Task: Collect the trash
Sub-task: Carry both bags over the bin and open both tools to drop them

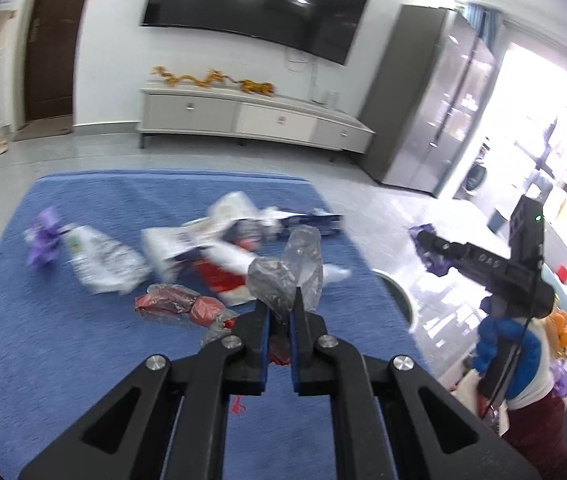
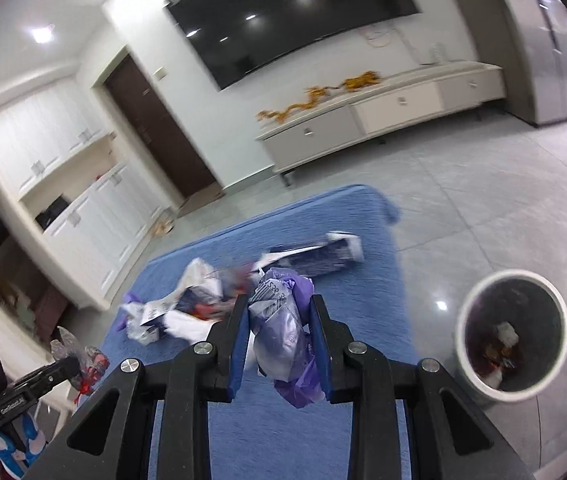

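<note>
Purple crumpled plastic bag [image 2: 289, 332]: clamped in right tongs [image 2: 279, 316], frame centre; light, soft, slippery (grip bunched folds). Clear crinkled film wrapper [image 1: 287, 268]: pinched by left tongs [image 1: 281, 304], centre.

Motion blur smears the wrapper pile [image 1: 203, 248] ahead of the left gripper [image 1: 280, 312]; its print is unreadable. The purple wrapper [image 2: 291, 332] hides the mat behind it between the right gripper [image 2: 279, 320] fingers. Bin [image 2: 511, 332] contents are indistinct.

Left gripper [image 1: 283, 300] and right gripper [image 2: 279, 308] both raised, jaws clamped on trash
</note>
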`<state>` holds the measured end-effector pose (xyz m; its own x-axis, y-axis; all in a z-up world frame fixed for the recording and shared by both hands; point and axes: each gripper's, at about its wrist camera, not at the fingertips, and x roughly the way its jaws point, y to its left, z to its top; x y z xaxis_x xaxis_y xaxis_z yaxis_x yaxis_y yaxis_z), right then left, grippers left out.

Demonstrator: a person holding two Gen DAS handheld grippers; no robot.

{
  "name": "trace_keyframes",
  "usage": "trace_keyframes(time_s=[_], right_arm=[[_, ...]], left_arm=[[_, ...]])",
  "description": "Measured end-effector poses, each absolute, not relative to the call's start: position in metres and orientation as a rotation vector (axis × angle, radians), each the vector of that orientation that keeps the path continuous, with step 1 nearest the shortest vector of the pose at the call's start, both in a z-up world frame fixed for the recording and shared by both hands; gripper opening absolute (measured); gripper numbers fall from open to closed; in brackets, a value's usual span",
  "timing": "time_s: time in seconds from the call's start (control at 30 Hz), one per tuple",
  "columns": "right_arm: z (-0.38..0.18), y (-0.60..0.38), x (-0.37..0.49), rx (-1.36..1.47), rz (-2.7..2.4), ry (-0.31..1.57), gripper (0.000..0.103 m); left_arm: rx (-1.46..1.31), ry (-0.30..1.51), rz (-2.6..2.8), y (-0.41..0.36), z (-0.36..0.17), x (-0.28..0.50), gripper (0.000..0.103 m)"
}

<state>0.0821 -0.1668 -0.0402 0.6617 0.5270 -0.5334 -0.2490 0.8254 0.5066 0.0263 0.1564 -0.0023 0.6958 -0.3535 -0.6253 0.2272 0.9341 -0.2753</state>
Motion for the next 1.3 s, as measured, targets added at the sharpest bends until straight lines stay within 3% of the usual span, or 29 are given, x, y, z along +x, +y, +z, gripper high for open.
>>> trace_keyframes(time_s=[0.53,0.9,1.3], right_arm=[[-0.098,-0.311,0.090,0.695,0.071,0.722,0.027],[-0.171,-0.370,0.121,0.890,-0.170,0.776,0.027],[-0.226,-0.404,0.145,0.976,-0.326,0.821,0.029]], left_arm=[[-0.097,0.858,-0.677,-0.073,-0.001,0.145,0.007],[-0.123,1.046,-0.750,-0.191,-0.071,0.236,0.007],[-0.117,1.191,-0.671,-0.243,-0.151,0.300,0.007]])
